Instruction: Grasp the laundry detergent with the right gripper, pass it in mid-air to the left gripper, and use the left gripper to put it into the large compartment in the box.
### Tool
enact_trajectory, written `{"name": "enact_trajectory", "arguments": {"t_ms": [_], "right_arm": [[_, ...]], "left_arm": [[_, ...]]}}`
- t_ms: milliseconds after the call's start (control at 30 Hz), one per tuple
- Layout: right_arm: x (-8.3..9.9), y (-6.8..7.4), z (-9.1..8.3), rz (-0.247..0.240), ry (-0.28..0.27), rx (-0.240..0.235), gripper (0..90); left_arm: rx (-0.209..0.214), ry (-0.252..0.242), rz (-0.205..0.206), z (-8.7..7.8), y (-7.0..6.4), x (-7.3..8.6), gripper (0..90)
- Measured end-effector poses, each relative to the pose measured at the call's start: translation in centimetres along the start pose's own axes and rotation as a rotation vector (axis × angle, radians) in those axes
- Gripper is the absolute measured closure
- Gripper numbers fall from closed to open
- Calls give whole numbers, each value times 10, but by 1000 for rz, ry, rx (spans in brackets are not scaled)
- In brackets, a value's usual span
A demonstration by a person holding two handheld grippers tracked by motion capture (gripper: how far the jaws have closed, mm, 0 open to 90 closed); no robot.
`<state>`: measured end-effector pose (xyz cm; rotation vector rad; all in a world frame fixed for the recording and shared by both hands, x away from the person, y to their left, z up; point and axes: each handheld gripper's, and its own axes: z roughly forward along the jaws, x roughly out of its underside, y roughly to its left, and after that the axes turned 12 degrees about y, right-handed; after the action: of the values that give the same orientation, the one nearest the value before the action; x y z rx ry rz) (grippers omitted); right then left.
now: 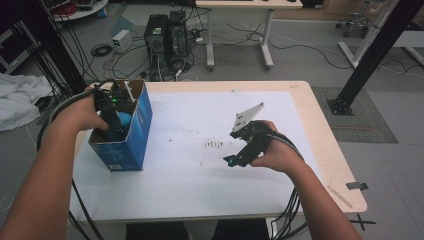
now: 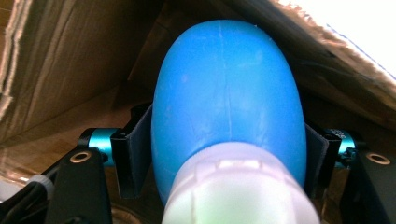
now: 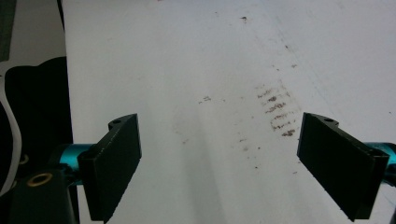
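Left gripper (image 1: 112, 125) clamps the blue bulb (image 2: 226, 102) inside the cardboard box (image 1: 142, 122). Right gripper (image 3: 233, 163), well right of the box, hangs wide open, empty. Best to lift straight, clearing the flaps.

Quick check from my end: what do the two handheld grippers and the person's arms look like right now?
Both are black two-jaw units. The right gripper has flat black rectangular pads on teal metal mounts, a brass screw ring, and a grey three-cornered plate with small holes on top. The left gripper has the same black pads and teal mounts. Black cables trail from each. Both forearms are bare, with no sleeves.
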<state>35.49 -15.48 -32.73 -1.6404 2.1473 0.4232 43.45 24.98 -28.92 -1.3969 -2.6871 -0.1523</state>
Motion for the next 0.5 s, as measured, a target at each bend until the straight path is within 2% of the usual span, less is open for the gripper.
{"name": "enact_trajectory", "arguments": {"t_ms": [267,333,500], "right_arm": [[0,0,-1,1,-4,1,129],[0,1,-1,1,-3,1,129],[-1,1,0,-2,0,-3,129]], "left_arm": [[3,-5,3,0,0,1,318],[1,-9,2,-1,0,1,283],[1,-2,-2,-3,-2,-1,260]]}}
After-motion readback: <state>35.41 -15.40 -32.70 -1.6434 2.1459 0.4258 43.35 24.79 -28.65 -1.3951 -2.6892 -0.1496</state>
